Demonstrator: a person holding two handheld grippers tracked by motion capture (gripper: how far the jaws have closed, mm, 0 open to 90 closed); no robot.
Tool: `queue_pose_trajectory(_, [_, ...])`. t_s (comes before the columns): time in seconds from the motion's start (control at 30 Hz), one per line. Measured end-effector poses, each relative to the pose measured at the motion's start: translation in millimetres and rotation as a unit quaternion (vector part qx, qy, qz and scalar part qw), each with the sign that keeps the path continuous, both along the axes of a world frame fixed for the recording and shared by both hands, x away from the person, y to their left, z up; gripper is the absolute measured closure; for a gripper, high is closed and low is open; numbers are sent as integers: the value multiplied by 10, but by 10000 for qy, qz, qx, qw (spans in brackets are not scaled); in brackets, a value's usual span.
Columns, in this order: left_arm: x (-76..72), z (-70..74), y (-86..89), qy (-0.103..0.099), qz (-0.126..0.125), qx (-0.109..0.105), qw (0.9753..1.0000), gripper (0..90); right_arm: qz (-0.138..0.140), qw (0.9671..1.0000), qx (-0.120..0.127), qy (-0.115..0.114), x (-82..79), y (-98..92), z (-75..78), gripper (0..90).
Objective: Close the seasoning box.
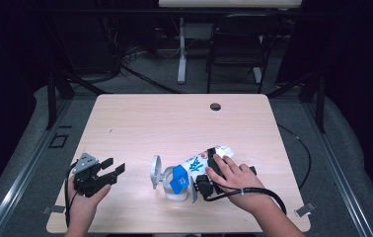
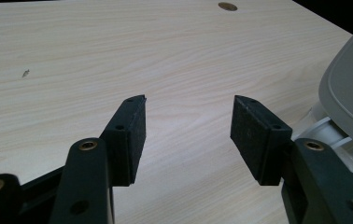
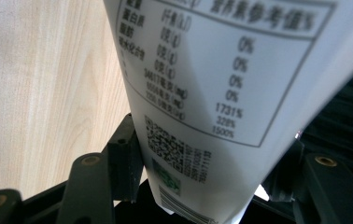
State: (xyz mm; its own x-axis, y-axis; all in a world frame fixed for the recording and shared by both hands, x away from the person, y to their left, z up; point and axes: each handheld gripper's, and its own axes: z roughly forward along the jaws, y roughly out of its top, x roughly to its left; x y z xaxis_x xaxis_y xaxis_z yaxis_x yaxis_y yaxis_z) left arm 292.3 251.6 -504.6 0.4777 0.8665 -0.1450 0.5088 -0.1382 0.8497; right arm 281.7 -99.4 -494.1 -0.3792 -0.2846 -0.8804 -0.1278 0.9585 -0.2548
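Salt bag (image 1: 197, 168) lay tipped over the white jar (image 1: 174, 185), near table (image 1: 174, 118) front | right gripper (image 1: 209, 180) pinched its end | left gripper (image 1: 106, 174) spread, empty | bag looked soft, floppy, maybe heavy; hold the flat end.

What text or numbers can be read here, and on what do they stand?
On the white bag clamped in the right gripper, in a table:
"0%", four times
"1731%"
"328%"
"1500%"
Chinese characters, gram values and the code digits are too blurred to read.
Blue characters on the bag's front in the high view: too small.
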Motion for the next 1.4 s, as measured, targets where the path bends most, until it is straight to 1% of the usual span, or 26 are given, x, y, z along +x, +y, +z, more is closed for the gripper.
queue_pose_trajectory(0.3, [2, -5, -1, 10, 8, -1, 10000, 458, 7, 10000, -52, -21, -1, 1, 6, 425])
queue_pose_trajectory(0.63, [1, -5, -5, 7, 5, 7, 10000, 458, 23, 10000, -8, -17, 1, -1, -4, 427])
queue_pose_trajectory(1.4, [0, -2, -5, 6, 7, 14, 10000, 458, 36, 10000, -72, -45, -2, 0, 3, 428])
